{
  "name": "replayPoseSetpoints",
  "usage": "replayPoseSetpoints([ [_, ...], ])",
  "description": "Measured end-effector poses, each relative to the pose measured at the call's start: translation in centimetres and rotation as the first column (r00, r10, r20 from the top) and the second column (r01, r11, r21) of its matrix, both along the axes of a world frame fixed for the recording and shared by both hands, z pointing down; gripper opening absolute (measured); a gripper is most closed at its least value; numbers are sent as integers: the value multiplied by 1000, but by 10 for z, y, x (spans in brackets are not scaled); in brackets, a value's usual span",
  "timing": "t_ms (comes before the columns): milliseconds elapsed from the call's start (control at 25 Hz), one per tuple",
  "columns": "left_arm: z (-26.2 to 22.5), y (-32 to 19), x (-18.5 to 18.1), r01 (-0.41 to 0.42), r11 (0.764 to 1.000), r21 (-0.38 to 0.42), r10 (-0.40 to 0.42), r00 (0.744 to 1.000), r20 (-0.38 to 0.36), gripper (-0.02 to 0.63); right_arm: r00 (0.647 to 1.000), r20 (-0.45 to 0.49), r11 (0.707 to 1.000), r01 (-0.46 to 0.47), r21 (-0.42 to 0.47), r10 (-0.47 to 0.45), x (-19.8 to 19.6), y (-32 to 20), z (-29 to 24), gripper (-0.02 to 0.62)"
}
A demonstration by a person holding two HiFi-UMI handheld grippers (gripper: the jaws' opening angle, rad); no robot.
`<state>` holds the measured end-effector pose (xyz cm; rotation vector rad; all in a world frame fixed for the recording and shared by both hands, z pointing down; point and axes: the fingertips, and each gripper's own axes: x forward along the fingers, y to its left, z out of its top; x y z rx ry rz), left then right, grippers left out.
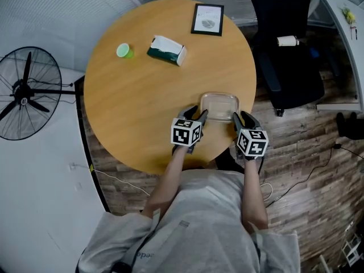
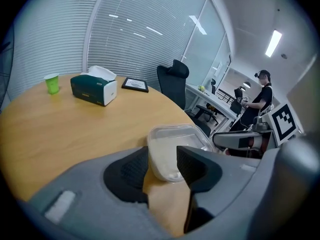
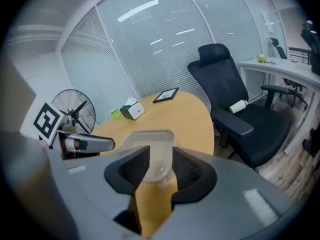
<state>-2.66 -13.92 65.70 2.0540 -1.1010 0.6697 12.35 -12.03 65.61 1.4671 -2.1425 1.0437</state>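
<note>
Two grippers meet at one clear plastic container [image 1: 219, 102] in the head view. It sits on the round wooden table [image 1: 142, 112] close to the edge nearest the person. The left gripper [image 1: 197, 116] is at its near left corner and the right gripper [image 1: 238, 119] at its near right corner. A tissue box [image 1: 166, 50] and a green cup [image 1: 124, 50] stand well apart, across the table.

In the left gripper view, the jaws are closed on the container's rounded corner. The ribbed pads press the wall from either side just under the lid rim.

In the right gripper view, the other corner sits pinched between that gripper's pads in the same way.

The box looks empty and thin-walled, so it is probably very light, smooth and somewhat flexible. A hard squeeze could bow the wall or pop the lid. The corners under the rim look like the stiffest places to hold, and a grip on both sides should keep it level.
</note>
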Motion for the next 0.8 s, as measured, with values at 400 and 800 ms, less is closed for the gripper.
replayPoseSetpoints([
  [400, 7, -4, 1, 10, 1000, -26, -10, 1000, -3, 204, 1000, 21, 1000, 7, -20, -6, -2, -9, 6, 156],
  [800, 17, -7, 7, 2, 998, -62, -4, 1000, -21, 206, 999, 49, 999, 6, -53, -3, -3, -13, 16, 193],
])
